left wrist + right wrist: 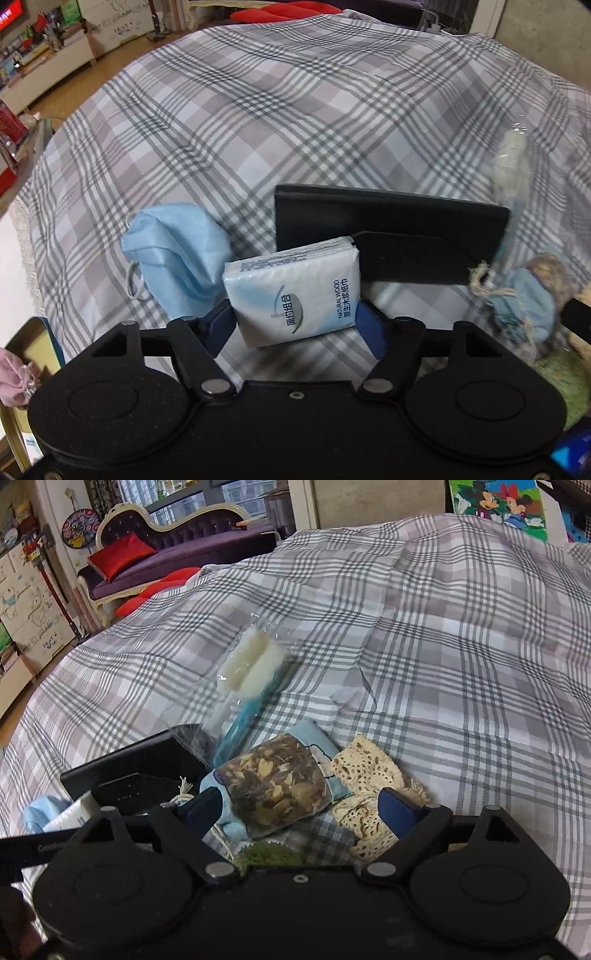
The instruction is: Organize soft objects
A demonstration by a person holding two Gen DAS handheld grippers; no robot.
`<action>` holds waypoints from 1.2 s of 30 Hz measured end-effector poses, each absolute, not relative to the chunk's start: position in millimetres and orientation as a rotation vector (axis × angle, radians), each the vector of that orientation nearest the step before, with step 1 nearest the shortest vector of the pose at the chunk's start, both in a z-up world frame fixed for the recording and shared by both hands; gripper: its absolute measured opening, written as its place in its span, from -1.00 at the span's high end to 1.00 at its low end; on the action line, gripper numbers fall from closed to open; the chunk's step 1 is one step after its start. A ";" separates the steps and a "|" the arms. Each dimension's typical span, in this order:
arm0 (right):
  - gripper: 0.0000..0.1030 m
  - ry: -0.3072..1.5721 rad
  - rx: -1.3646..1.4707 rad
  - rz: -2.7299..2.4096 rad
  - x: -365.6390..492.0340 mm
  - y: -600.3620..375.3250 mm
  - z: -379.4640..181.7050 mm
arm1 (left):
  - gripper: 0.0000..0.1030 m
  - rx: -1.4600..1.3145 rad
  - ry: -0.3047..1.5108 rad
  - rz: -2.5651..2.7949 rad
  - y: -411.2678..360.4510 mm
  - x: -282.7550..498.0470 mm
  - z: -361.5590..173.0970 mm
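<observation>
A white and blue tissue pack (291, 291) sits tilted between the blue pads of my left gripper (295, 325), which is shut on its two short sides. A crumpled blue face mask (177, 254) lies just to its left, and a black case (388, 229) behind it. In the right wrist view my right gripper (303, 808) stands open around a clear sachet of dried brown herbs (273, 782) lying on a light blue pouch (229, 823). Its right finger rests by a cream lace cloth (365, 771).
Everything lies on a grey plaid bedspread (295, 110). A wrapped sponge brush (251, 661) with a blue handle lies beyond the sachet. A patch of green moss (269, 854) shows under the right gripper. A gold-rimmed tin (33, 343) stands at the lower left.
</observation>
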State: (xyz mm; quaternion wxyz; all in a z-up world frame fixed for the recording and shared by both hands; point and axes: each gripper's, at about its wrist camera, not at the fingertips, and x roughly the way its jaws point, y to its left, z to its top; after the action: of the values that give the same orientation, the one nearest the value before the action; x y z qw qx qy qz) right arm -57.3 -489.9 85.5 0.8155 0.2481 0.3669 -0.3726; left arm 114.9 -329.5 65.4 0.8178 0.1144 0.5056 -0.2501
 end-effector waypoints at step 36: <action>-0.78 0.985 0.411 -0.717 -81.2 -523.6 76.2 | -0.78 0.321 1.078 -0.585 -324.7 74.0 79.0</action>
State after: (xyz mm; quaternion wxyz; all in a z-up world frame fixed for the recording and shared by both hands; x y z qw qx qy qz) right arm -81.2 -523.6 76.2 0.8005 0.1916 0.4591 -0.3343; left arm 74.0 -324.7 79.0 0.8058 0.1499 0.5034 -0.2735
